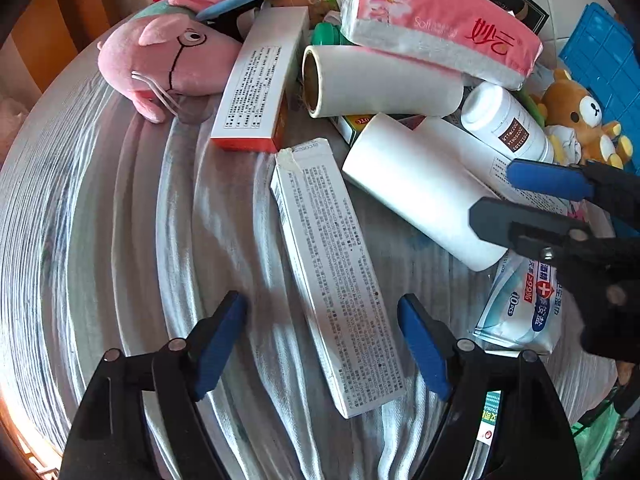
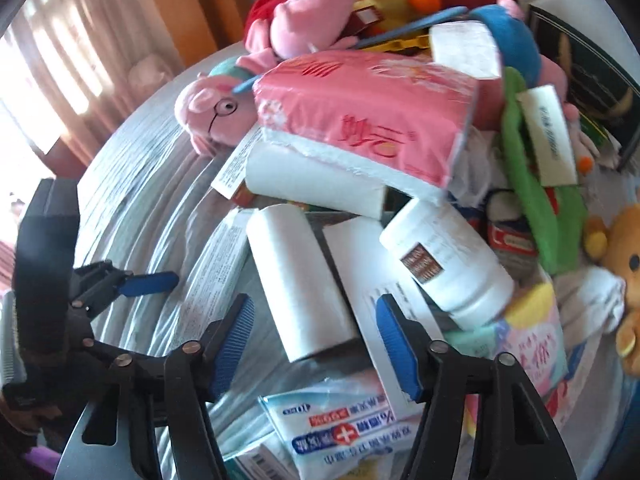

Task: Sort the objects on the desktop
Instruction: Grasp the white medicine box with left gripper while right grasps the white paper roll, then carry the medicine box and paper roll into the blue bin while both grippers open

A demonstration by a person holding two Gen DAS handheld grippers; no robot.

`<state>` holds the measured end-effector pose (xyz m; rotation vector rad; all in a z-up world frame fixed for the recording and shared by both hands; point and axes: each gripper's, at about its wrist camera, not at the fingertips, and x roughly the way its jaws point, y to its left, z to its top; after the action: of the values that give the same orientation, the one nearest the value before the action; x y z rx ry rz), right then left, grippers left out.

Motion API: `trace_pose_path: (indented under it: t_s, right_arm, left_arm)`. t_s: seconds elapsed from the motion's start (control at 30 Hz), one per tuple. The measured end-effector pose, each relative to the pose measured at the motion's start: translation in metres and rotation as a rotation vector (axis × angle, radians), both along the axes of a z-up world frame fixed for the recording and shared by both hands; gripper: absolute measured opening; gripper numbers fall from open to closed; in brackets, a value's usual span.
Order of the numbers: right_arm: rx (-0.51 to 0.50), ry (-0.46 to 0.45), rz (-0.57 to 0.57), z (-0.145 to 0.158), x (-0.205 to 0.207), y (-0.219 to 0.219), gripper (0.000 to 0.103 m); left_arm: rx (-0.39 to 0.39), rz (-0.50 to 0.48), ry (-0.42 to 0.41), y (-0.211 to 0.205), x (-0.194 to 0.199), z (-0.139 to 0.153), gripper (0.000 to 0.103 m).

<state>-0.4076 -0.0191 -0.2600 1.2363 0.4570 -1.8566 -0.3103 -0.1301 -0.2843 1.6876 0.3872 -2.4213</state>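
The left tongs (image 1: pixel 322 344) stand wide open and hold nothing, with a long white printed box (image 1: pixel 332 276) lying on the cloth-covered tabletop (image 1: pixel 100 220) between their blue pads. The right tongs (image 2: pixel 316 348) are also wide open and empty, a white paper roll (image 2: pixel 300 280) lying just ahead between their tips, a white pill bottle (image 2: pixel 444 264) beyond to the right under a pink tissue pack (image 2: pixel 360 116).

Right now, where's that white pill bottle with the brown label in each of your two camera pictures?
Left wrist view: white pill bottle lies upper right, just below the pink tissue pack.
Right wrist view: the bottle lies right of centre.
Shared landmark: the tissue pack, above the bottle in both.
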Motion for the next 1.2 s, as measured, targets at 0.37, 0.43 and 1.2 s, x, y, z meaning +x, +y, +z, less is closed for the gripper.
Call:
trace_pose_path:
  t_s: [0.37, 0.43, 1.2]
  right_arm:
    - [0.213, -0.008, 0.213, -0.025, 0.001, -0.058, 0.046]
    - [0.237, -0.019, 0.213, -0.035, 0.001, -0.062, 0.046]
    - [-0.131, 0.158, -0.412, 0.125, 0.048, 0.075, 0.045]
  left_arm:
    - [-0.058, -0.075, -0.059, -0.019, -0.001, 0.002, 0.055]
    - [-0.07, -0.087, -0.056, -0.019, -0.002, 0.002, 0.055]
    - [-0.013, -0.403, 0.287, 0.001, 0.007, 0.148, 0.032]
